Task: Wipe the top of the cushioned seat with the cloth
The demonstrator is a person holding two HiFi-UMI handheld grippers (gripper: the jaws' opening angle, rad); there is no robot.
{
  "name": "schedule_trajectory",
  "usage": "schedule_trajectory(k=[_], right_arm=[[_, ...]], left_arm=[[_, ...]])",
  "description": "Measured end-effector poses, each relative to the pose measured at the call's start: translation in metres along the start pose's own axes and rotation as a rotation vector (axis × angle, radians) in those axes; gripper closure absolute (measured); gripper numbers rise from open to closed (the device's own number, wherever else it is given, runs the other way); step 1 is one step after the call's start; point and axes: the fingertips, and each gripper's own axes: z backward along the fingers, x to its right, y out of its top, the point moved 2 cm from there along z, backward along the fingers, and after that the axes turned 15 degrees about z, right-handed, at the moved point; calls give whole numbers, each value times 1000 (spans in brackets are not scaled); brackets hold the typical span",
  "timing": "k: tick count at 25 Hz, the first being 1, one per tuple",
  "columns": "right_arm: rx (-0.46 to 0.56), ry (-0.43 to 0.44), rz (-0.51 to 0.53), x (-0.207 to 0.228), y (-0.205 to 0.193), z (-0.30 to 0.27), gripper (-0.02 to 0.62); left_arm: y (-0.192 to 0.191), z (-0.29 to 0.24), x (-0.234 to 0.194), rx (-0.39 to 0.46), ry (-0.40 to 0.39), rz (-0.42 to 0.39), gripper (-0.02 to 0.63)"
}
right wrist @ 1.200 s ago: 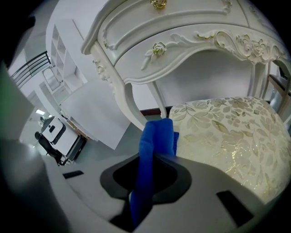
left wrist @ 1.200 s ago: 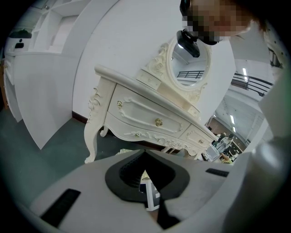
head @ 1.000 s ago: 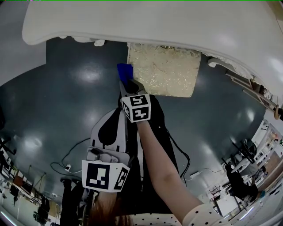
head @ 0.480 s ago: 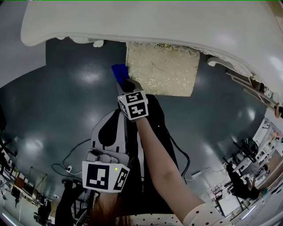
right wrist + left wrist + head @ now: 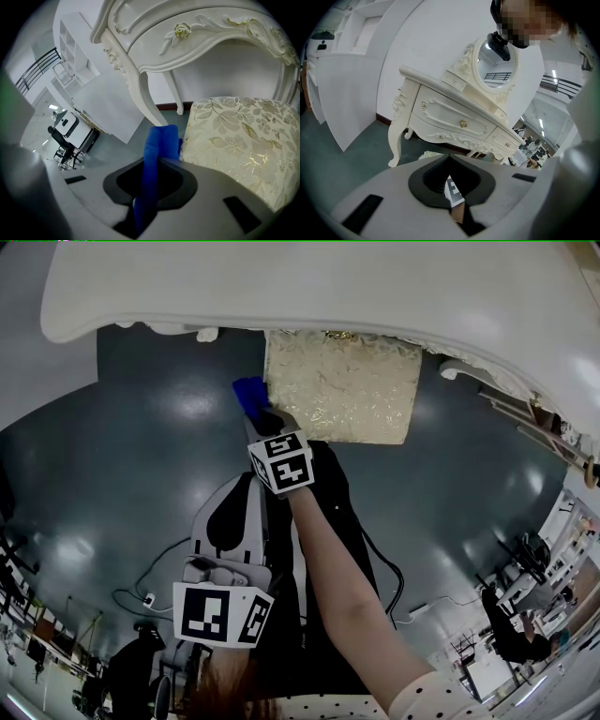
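Note:
The cushioned seat (image 5: 342, 385) has cream fabric with a gold leaf pattern and stands half under a white dressing table (image 5: 328, 287). My right gripper (image 5: 265, 418) is shut on a folded blue cloth (image 5: 251, 395). The cloth stands just off the seat's left edge, over the floor. In the right gripper view the cloth (image 5: 159, 143) rises from the right gripper (image 5: 152, 187), with the seat (image 5: 239, 136) close on its right. My left gripper (image 5: 234, 512) is held low and back, near the person's body. In its own view the left gripper (image 5: 451, 187) is shut and holds nothing.
The dressing table (image 5: 450, 112) has curved legs, drawers and an oval mirror (image 5: 497, 65). One of its legs (image 5: 152, 101) stands just beyond the cloth. White panels (image 5: 342, 103) lean at the left. Cables (image 5: 150, 577) lie on the dark floor behind me.
My right gripper has shifted the blue cloth slightly left, away from the seat's left edge. The left gripper has stayed where it was.

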Motion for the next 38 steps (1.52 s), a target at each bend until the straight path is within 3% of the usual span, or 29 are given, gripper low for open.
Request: schedule_trajectory(k=[6,13,23,32,38], right_arm=[[53,52,-62,4,5,7,532],[148,-70,-95,43,11,74,532],[188,-282,-178,113,0,243,532],[296,-347,-220,110,11,376,532],[391,-382,-180,96,37,442,532]], left_arm=[[-3,-4,4,5,5,8,607],[3,-9,36,53,-18,8,607],[24,-15,145,147,-133,-42,607],[35,2,238,174,-225,-99,607],[46,30,282,190,-301,-172,607]])
